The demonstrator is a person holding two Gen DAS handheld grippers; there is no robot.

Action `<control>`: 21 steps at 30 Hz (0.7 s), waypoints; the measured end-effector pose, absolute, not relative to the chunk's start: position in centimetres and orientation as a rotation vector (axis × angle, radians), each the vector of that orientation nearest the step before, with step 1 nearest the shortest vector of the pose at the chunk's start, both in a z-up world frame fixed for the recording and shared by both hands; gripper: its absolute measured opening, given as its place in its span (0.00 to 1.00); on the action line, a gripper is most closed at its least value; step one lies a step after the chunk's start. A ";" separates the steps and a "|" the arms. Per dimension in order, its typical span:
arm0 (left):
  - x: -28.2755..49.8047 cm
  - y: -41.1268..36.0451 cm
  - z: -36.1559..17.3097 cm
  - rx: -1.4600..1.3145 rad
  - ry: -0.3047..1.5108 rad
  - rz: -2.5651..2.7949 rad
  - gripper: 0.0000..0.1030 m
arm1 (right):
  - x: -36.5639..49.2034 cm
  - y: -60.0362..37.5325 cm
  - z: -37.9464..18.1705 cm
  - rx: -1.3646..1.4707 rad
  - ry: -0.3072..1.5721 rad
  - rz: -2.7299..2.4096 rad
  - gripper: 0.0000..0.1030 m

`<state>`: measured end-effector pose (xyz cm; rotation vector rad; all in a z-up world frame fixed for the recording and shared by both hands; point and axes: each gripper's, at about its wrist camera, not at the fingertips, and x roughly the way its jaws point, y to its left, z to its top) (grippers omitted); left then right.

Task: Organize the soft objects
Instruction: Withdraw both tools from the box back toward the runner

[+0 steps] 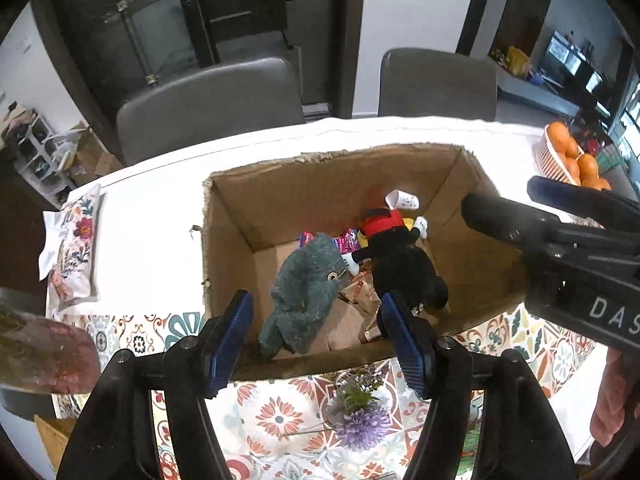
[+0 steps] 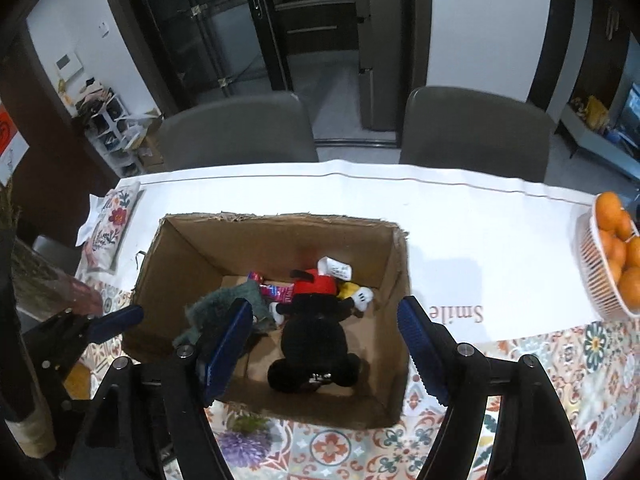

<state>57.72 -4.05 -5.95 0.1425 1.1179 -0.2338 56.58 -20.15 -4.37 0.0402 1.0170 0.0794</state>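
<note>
An open cardboard box stands on the table. Inside lie a grey-green fuzzy cloth and a black plush mouse toy in red shorts, with pink packets under them. My left gripper is open and empty above the box's near wall. My right gripper is open and empty above the box, the plush between its fingers in view. The right gripper also shows in the left wrist view, and the left gripper in the right wrist view.
A floral pouch lies at the table's left. A basket of oranges sits at the right. A purple artificial flower lies before the box. Two grey chairs stand behind the table.
</note>
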 end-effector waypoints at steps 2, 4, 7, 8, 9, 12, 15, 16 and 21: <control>57.0 -3.8 -5.5 0.139 1.106 -0.223 0.64 | 55.6 -20.1 -3.6 0.023 0.993 0.069 0.74; 56.4 -3.7 -4.8 0.127 1.095 -0.219 0.64 | 54.7 -20.1 -2.8 0.009 0.972 0.058 0.74; 54.8 -3.4 -3.5 0.123 1.070 -0.206 0.64 | 53.0 -20.4 -1.7 0.016 0.940 0.048 0.74; 54.3 -3.3 -3.2 0.121 1.064 -0.202 0.64 | 52.4 -20.5 -1.3 0.016 0.928 0.045 0.74; 53.6 -3.1 -2.7 0.114 1.052 -0.204 0.64 | 51.8 -20.5 -0.9 0.012 0.916 0.042 0.74; 51.9 -2.8 -1.6 0.095 1.021 -0.198 0.67 | 49.6 -20.8 0.1 0.011 0.879 0.021 0.74; 50.1 -2.4 -0.7 0.089 0.995 -0.187 0.67 | 47.7 -21.0 0.8 0.018 0.858 0.016 0.74; 49.7 -2.4 -0.5 0.089 0.990 -0.185 0.68 | 47.1 -21.0 1.0 0.017 0.851 0.016 0.74; 46.9 -2.2 0.3 0.076 0.970 -0.180 0.71 | 44.1 -20.9 1.5 -0.001 0.826 -0.002 0.74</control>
